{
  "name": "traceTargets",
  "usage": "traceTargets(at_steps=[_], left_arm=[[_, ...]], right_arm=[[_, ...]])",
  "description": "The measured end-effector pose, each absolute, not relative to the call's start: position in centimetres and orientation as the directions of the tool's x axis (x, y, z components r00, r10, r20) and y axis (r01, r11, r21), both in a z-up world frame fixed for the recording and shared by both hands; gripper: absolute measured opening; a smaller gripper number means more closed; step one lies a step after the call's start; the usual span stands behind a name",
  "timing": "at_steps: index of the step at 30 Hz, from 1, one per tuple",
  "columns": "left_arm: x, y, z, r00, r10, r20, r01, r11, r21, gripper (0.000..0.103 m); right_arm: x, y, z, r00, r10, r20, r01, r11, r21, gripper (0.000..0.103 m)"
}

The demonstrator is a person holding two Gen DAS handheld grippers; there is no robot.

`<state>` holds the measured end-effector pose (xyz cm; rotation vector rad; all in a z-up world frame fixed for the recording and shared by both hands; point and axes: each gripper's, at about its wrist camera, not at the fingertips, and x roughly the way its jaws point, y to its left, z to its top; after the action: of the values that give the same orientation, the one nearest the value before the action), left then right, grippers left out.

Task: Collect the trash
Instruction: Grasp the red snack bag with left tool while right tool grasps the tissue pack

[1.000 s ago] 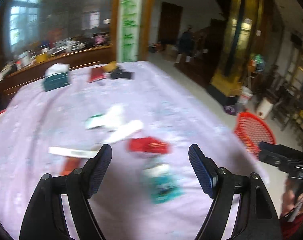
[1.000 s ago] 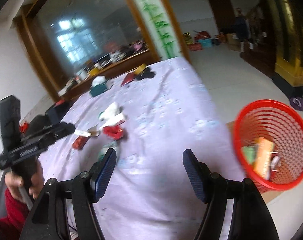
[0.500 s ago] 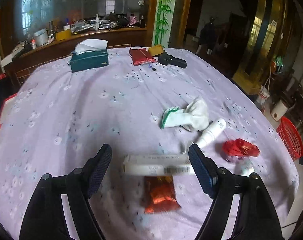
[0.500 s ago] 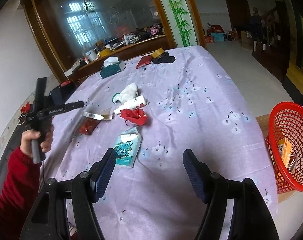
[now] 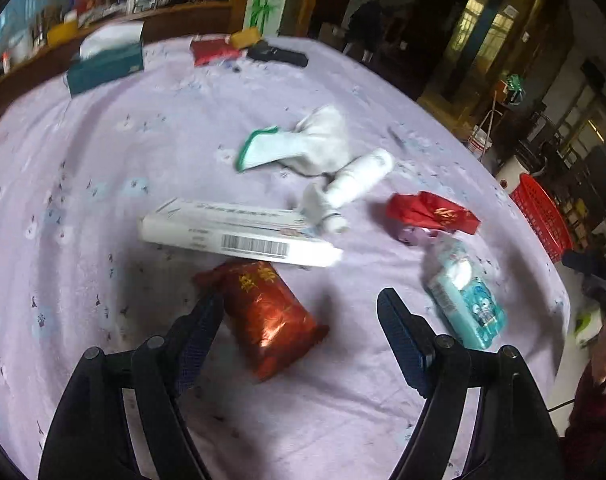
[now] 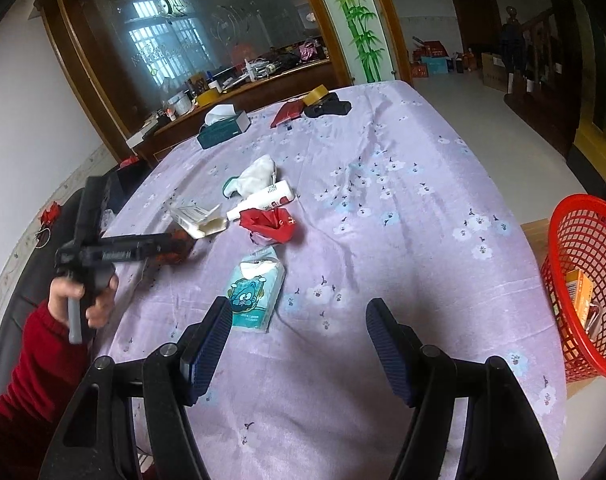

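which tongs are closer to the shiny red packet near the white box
Left. The left tongs are open right at the shiny red packet; the right tongs hang open farther off, by the blue tissue pack.

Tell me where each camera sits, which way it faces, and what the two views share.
Left wrist: on the left gripper, looking down at the table; its open fingers flank the red foil packet.
Right wrist: on the right gripper, facing across the table; its open fingers, the left hand and the red basket show.
Shared: white box, blue tissue pack.
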<state>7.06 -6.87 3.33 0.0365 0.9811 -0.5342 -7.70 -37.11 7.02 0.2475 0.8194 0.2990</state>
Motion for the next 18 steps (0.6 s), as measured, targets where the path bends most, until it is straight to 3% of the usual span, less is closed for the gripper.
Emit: traceTargets(at_steps=[7, 8, 9, 11, 13, 18], left_arm=[[8.2, -6.2, 2.0, 0.457, -0.297, -0.838, 0.244, 0.948, -0.203, 0.076], [8.3, -6.3, 1.8, 0.460, -0.287, -0.840, 0.234, 0.952, -0.197, 0.073], [8.3, -6.4, 1.5, 0.456, -0.272, -0.847, 0.219, 0.957, -0.189, 0.060], [7.9, -6.6, 1.4, 0.477, -0.238, -0.846, 0.195, 0.967, -0.161, 0.051], [7.4, -6.7, 1.4, 0.495, -0.214, -0.842, 0.180, 0.973, -0.141, 0.036], [5.1, -6.2, 2.2, 0.498, -0.275, -0.823, 0.181, 0.961, -0.211, 0.035]], right_arm=[[-7.3, -36.4, 6.5, 0.633, 0.359, -0.686, -0.175, 0.930, 0.324, 0.074], [-7.2, -36.3, 6.4, 0.632, 0.357, -0.688, -0.175, 0.930, 0.323, 0.074], [-7.0, -36.1, 6.3, 0.627, 0.359, -0.692, -0.177, 0.930, 0.323, 0.074], [-6.5, -35.5, 6.1, 0.615, 0.358, -0.703, -0.184, 0.932, 0.313, 0.074], [-5.8, -34.5, 5.9, 0.602, 0.354, -0.716, -0.196, 0.935, 0.297, 0.074], [-3.9, -31.4, 4.7, 0.551, 0.352, -0.757, -0.238, 0.935, 0.262, 0.074]])
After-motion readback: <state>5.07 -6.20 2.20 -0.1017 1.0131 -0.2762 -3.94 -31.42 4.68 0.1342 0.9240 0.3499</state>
